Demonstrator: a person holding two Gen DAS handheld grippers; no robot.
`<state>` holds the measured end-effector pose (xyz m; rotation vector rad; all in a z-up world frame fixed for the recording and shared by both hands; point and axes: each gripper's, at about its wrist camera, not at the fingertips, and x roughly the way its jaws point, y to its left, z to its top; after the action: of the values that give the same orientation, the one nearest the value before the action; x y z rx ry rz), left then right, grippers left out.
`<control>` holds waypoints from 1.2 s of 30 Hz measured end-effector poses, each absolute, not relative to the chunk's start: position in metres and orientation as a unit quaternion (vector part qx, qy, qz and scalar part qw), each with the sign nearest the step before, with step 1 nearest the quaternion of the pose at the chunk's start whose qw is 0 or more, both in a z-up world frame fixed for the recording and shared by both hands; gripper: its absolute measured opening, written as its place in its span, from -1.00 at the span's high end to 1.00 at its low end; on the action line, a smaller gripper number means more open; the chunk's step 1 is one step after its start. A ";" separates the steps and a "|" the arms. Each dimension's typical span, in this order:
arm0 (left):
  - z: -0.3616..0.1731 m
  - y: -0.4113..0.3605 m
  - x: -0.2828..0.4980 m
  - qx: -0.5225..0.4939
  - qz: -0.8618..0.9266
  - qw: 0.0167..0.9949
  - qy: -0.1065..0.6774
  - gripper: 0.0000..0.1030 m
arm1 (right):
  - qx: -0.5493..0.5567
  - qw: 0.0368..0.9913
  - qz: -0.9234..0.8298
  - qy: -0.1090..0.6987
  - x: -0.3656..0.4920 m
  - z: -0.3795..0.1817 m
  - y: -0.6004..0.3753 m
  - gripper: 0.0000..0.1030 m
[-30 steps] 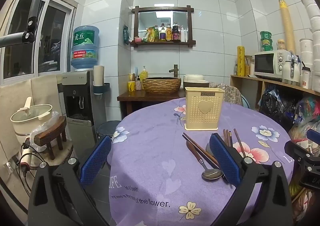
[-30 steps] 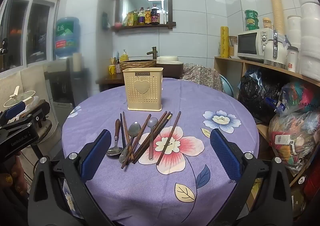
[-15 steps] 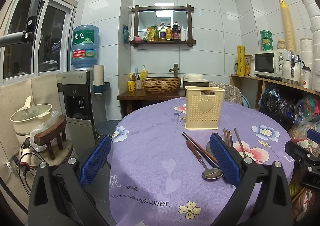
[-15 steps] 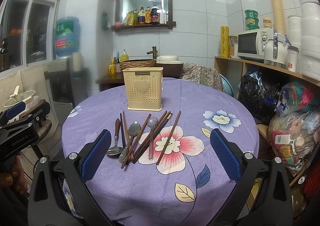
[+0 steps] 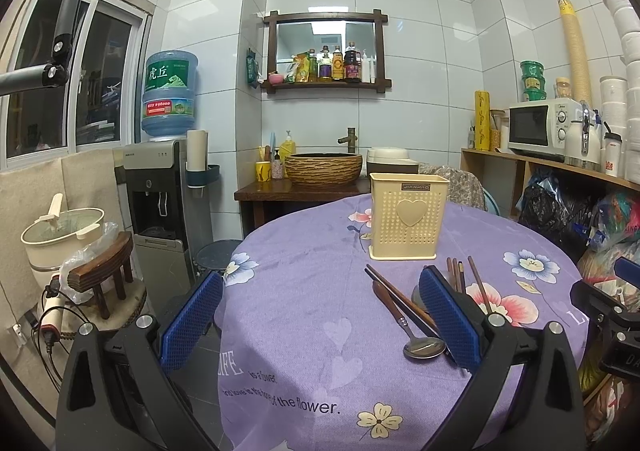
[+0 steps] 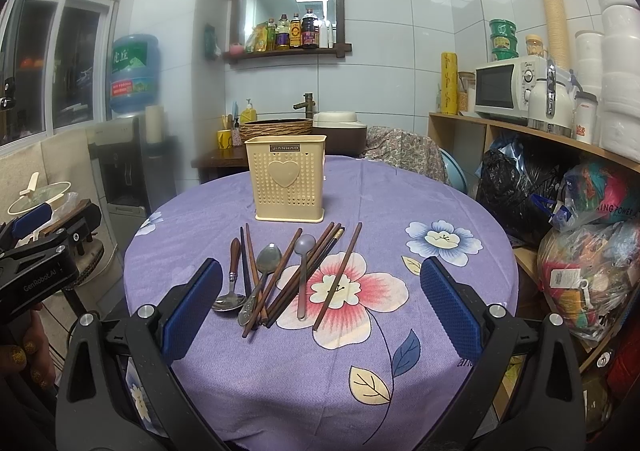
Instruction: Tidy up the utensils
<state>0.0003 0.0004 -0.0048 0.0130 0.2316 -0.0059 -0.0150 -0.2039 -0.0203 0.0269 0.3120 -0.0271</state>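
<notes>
Both my claws wide open, nothing held. Left claw (image 5: 320,319) sits off bench's left edge, right claw (image 6: 320,303) square on utensil pile. Cream holder (image 6: 286,178) upright mid-bench (image 6: 400,187), empty far as I see. Right view gets whole pile just in front of holder: chopsticks (image 6: 338,273), wood-handled spoon (image 6: 231,279), two more spoons (image 6: 267,263). Left view only catches wood-handled spoon (image 5: 404,321) plus few sticks, rest hidden behind my pad. Left view has water dispenser (image 5: 160,191) sharp.
</notes>
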 end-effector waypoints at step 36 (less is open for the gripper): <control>-0.007 0.002 0.001 0.005 -0.001 0.993 0.119 -0.90 | 0.013 0.987 -0.013 0.158 -0.015 -0.025 -0.201 -0.90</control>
<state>0.0012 0.0016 -0.0071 0.0110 0.2395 -0.0017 -0.0146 -0.2013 -0.0253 0.0260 0.3182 -0.0254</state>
